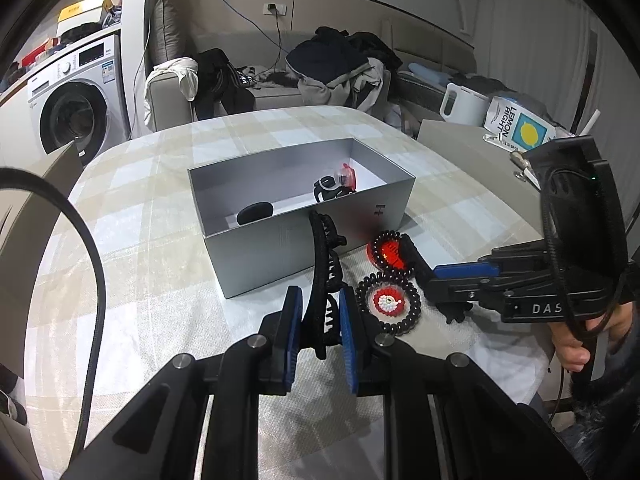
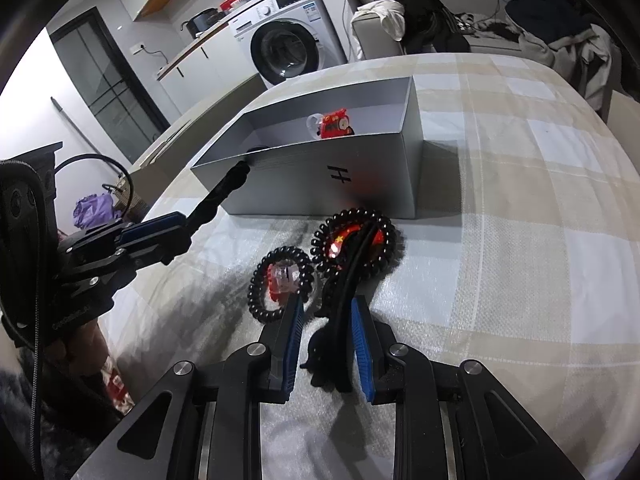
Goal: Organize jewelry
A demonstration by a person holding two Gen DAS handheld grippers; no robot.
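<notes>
Jewelry: two coiled hair ties (image 1: 389, 304) on table (image 1: 160, 280), near side of grey box (image 1: 304, 216)
Box: open, red charm (image 2: 335, 122) inside
Left gripper (image 1: 320, 312): narrow, clamped on black hair claw (image 1: 322, 264), tip at the box's near wall
Right gripper (image 2: 325, 322): narrow, holding second black claw (image 2: 348, 292) over far tie

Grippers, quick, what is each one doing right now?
Left gripper: shut on a long black hair clip.
Right gripper: shut on another black hair clip.
</notes>
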